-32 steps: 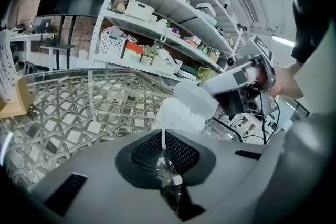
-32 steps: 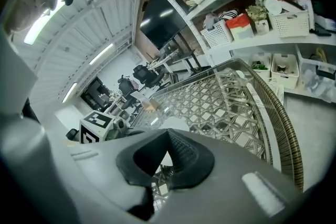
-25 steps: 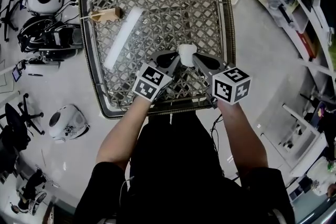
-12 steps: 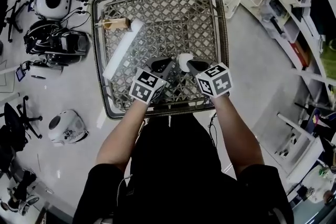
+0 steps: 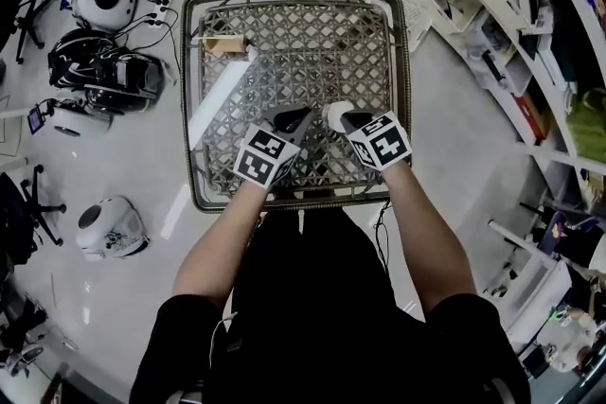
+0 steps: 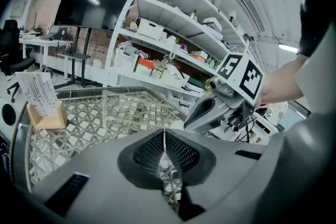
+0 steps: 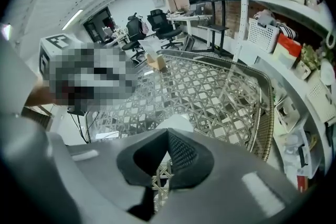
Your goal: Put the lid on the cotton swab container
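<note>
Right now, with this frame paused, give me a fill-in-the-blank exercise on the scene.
1. The fingers of the left gripper and the right gripper are both ____.
2. The white container stands just beyond the tip of the ____ gripper.
3. The card holder sits at the table's far ____ corner.
Missing words: shut; right; left.

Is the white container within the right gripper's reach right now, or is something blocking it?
Probably yes: the white container sits just past the right gripper, with nothing between them, though its jaws are together and must open first.
</note>
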Tool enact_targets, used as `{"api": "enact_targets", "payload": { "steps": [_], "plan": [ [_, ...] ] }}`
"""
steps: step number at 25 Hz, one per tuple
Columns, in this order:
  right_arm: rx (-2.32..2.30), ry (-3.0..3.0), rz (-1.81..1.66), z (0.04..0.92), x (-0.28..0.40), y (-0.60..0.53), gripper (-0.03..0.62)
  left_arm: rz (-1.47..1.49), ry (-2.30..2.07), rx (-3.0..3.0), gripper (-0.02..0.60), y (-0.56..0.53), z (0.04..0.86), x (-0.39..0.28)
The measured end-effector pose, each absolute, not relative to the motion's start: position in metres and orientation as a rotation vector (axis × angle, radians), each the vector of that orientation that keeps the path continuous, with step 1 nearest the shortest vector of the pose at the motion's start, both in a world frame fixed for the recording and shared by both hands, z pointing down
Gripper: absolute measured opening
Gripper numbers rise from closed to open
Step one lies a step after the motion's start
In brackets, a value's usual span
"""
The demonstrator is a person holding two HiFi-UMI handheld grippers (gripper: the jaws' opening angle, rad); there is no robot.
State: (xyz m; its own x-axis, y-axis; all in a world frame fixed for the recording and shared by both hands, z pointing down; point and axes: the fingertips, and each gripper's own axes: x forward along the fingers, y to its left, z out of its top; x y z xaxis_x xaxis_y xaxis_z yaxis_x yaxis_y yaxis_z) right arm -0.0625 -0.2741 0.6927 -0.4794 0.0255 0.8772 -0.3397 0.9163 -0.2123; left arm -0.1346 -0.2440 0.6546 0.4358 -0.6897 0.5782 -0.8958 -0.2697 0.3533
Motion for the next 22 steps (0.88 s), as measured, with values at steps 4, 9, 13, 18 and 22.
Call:
{"api": "enact_targets", "payload": {
  "steps": [4, 9, 13, 18, 22],
  "plan": [
    [0.23, -2.005, 0.465, 0.694, -0.063, -0.277, 0.012, 0.403, -1.327, 2.049, 0.005, -0.235, 0.643, -0.134],
    [0.368, -2.077, 0.593, 0.685, -0.059, -0.282, 0.009, 0.422, -1.336, 2.107, 0.005, -0.226, 0.617, -0.136],
    [0.447, -2.194, 0.712, 0.645, -0.05, -0.277, 0.009, 0.413, -1.359, 2.142, 0.005, -0.222, 0.589, -0.139],
    [0.549, -2.326, 0.799, 0.595, -0.025, -0.275, 0.009, 0.405, -1.379, 2.201, 0.005, -0.222, 0.559, -0.139],
    [0.63, -2.425, 0.817, 0.557, -0.011, -0.281, 0.009, 0.361, -1.414, 2.208, 0.005, -0.222, 0.535, -0.146]
  ]
}}
